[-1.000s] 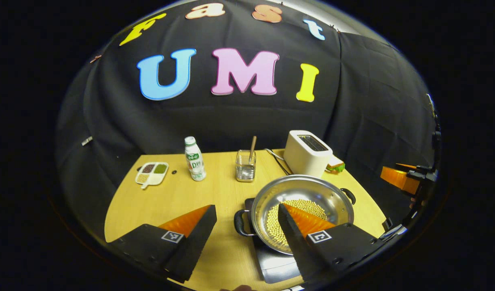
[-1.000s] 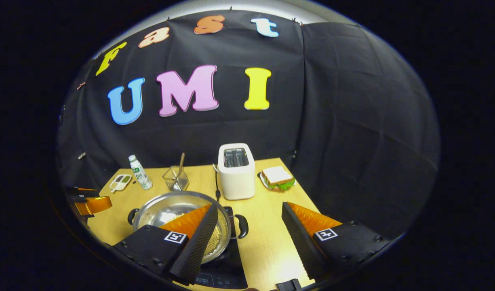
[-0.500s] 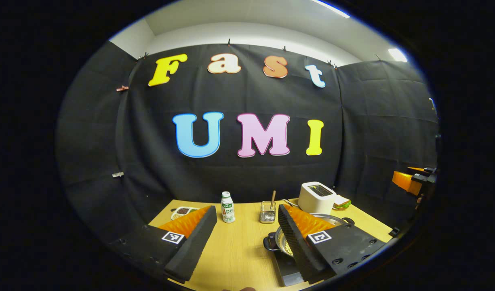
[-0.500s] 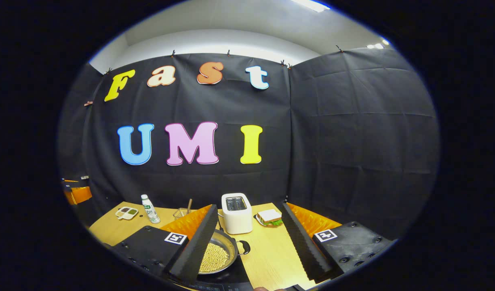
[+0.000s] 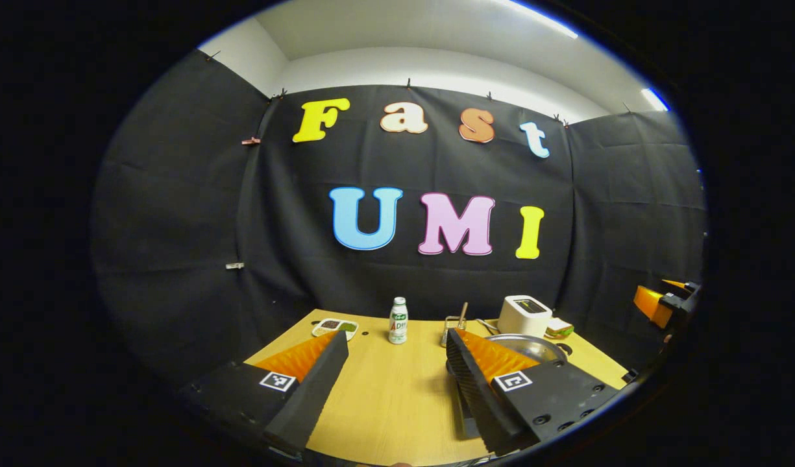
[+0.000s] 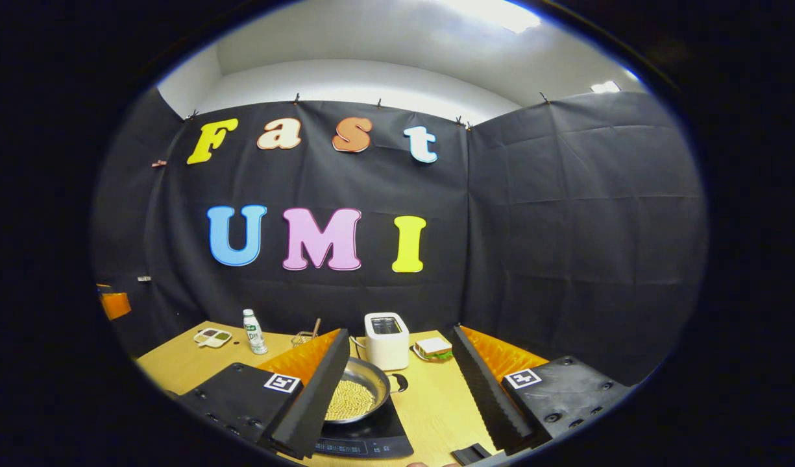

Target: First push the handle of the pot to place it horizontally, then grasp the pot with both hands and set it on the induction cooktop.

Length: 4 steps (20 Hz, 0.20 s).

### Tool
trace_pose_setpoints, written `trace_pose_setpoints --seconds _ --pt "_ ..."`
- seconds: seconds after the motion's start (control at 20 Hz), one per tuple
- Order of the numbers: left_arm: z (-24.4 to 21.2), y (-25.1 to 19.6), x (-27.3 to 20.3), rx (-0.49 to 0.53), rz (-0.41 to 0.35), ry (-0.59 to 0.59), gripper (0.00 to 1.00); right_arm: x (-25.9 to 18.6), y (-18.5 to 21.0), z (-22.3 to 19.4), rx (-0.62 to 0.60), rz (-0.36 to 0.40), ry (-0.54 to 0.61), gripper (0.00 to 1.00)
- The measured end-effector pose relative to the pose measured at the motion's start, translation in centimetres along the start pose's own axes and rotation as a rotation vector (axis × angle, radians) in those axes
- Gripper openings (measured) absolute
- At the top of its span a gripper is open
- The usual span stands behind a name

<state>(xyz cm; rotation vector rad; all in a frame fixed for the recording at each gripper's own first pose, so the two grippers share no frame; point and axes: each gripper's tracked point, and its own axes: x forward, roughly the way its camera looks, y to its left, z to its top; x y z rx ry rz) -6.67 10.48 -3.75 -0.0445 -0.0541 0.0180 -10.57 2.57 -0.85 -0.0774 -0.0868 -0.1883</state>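
Both jaws are standing wide and holding nothing: left gripper (image 5: pixel 397 363) and right gripper (image 6: pixel 400 363) are hovering above the wooden table (image 6: pixel 436 402). The steel pot (image 6: pixel 358 392), carrying yellow beans (image 6: pixel 350 399), is sitting on the black induction cooktop (image 6: pixel 371 441), one side handle (image 6: pixel 400 383) pointing toward the toaster (image 6: pixel 386 340). Judgement: placement is looking complete; any correction is calling for level, simultaneous grips on both handles

Toaster (image 6: pixel 386 340), sandwich (image 6: pixel 434 348), bottle (image 6: pixel 254 331), divided dish (image 6: pixel 214 336) on wooden table (image 6: pixel 176 363).
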Motion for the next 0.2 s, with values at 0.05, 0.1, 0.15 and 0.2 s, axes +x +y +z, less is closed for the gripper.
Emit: trace_pose_setpoints --seconds 0.05,0.1,0.15,0.2 --pt "-0.2 0.6 -0.4 0.016 0.010 0.001 0.95 -0.4 0.9 -0.4 -0.010 0.020 0.011 0.98" --pt "-0.4 0.8 -0.6 0.023 0.010 0.004 0.95 -0.6 1.7 -0.7 -0.013 0.035 0.023 0.98" --pt "-0.6 0.7 -0.9 0.020 -0.001 0.009 0.95 -0.7 2.4 -0.7 -0.006 0.049 0.029 0.98" --pt "-0.7 0.6 -0.9 0.016 -0.012 0.014 0.95 -0.8 3.0 -0.7 0.002 0.061 0.032 0.99"
